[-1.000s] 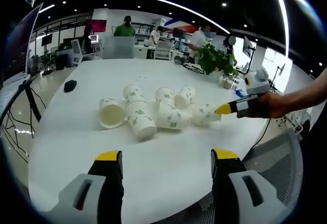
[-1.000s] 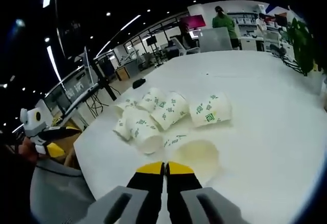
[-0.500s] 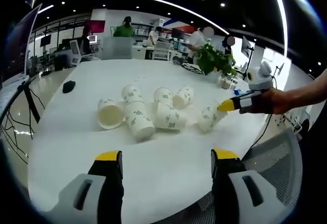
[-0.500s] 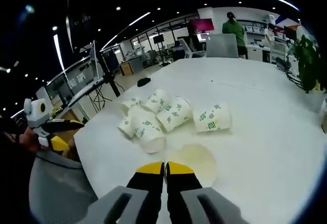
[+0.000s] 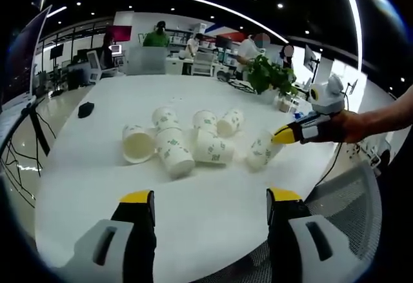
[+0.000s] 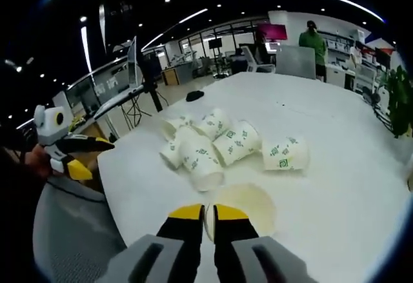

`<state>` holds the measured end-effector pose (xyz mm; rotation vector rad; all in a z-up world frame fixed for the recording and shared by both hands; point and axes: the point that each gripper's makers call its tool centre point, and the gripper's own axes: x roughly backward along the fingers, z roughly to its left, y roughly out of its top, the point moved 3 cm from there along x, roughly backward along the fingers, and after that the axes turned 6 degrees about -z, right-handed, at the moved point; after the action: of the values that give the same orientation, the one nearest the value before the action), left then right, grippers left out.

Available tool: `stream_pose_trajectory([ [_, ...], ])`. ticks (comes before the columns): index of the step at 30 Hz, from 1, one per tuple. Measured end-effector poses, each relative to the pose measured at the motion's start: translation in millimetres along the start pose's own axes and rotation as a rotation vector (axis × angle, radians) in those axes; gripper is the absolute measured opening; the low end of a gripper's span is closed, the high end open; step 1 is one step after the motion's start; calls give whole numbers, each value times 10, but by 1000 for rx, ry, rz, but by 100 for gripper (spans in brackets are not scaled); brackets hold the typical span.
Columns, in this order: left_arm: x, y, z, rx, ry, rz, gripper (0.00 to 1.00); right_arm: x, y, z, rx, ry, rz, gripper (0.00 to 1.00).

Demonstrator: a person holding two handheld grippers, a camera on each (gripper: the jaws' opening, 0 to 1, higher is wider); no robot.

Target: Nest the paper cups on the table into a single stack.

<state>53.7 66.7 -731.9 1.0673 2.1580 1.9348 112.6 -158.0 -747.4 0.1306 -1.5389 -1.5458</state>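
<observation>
So the held paper cup (image 5: 260, 150) has come up off the worktop (image 5: 206, 218) since a second ago: back then it lay on its side touching the pile, now it hangs tilted from the right gripper (image 5: 279, 136), clear to the right of the other cups. In the right gripper view the right gripper's (image 6: 210, 211) fingers (image 6: 188, 213) are pinched on that cup's rim (image 6: 244, 208), with the open mouth facing the camera. That camera has also risen and swung a bit, so the whole scene sits differently there.

The rest of the cups (image 5: 184, 142) lie in a loose cluster on their sides around the middle of the worktop, most touching each other. One cup (image 6: 285, 154) lies a little apart on the right side of the cluster in the right gripper view.

The left gripper (image 5: 210, 199) hovers at the near edge, fingers (image 5: 137, 200) wide apart, nothing between them. It also shows at the left in the right gripper view (image 6: 77, 159).

Room-wise: lots of bare worktop near the left gripper and beyond the pile. A dark mouse (image 5: 85, 109) sits far left, a potted plant (image 5: 271, 78) at the far right edge, and a mesh chair (image 5: 335, 199) is just off the near edge.
</observation>
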Motion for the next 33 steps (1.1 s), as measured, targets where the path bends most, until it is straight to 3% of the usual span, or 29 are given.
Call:
stream_pose_trajectory([
  [33, -1, -9, 14, 5, 4, 4, 69, -8, -68, 121, 7, 63, 35, 11],
])
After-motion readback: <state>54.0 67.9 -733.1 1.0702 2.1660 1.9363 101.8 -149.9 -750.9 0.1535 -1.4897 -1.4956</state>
